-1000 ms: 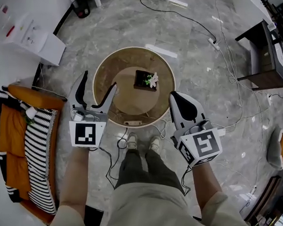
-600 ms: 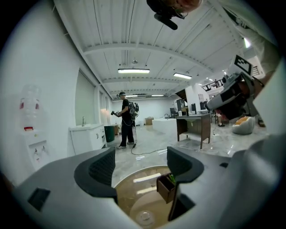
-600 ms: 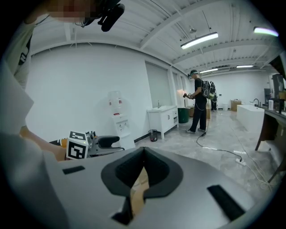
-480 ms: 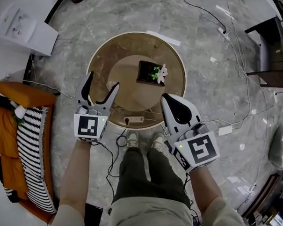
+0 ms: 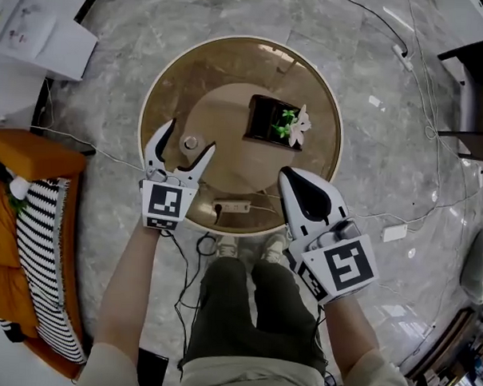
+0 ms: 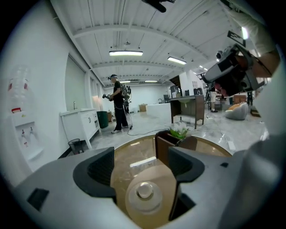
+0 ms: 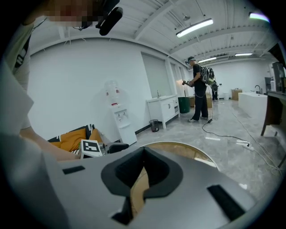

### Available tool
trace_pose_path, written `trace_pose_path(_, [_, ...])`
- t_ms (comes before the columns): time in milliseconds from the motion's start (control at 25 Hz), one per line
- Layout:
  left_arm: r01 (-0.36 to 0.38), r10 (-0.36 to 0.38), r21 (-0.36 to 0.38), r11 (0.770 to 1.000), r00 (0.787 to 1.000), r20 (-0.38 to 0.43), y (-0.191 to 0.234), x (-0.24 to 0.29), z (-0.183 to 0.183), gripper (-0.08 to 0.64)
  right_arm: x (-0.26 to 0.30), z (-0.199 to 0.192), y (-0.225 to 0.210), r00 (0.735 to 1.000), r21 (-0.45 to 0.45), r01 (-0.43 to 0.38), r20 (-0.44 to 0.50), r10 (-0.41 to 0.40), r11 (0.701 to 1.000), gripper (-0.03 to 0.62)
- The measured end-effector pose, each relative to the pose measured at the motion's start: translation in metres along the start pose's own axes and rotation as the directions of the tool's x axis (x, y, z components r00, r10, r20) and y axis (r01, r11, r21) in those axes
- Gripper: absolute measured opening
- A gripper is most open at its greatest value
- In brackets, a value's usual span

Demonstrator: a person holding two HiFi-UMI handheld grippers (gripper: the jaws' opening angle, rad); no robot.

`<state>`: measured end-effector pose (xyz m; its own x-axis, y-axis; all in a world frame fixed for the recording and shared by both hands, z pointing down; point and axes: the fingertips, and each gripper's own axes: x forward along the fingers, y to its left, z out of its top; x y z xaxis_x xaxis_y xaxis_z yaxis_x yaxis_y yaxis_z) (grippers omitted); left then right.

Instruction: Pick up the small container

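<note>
Left gripper view puts the small container (image 6: 144, 191) right between the fingers of your left gripper (image 6: 142, 166), which are spread wide with gaps either side of it. It's sitting on the round table (image 5: 231, 68), left of the dark planter box (image 5: 269, 117). Your right gripper (image 5: 288, 177) is over the table's near edge, fingers pressed together, nothing in them.
</note>
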<state>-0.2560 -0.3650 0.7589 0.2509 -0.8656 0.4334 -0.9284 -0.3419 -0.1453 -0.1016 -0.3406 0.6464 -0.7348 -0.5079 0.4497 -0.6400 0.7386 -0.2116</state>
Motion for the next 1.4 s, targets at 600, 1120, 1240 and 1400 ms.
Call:
trace_pose_path(600, [0.027,-0.03,-0.138,0.99,0.999,-0.014,-0.013,0.058,-0.098,0.391,0.04,-0.112,-0.014,0.992,0.067,-0.044,-0.111,0.051,0.997,-0.005])
trace_pose_path(1120, [-0.054,0.042,-0.221,0.974,0.998,-0.056,-0.004,0.068,-0.116,0.347,0.041,-0.135,-0.012,0.983,0.069,-0.096,-0.149,0.106,0.993,-0.005])
trace_pose_path(1240, [-0.038,0.026,-0.197,0.98,0.998,-0.065,-0.008,0.068,-0.116,0.343,0.039,-0.137,-0.008,0.981,0.08,-0.106,-0.153,0.118,0.991,-0.005])
trace_pose_path(1400, [-0.016,-0.004,-0.202,0.979,0.995,-0.098,-0.012,0.065,-0.117,0.341,0.034,-0.136,-0.005,0.981,0.078,-0.111,-0.153,0.122,0.991,-0.005])
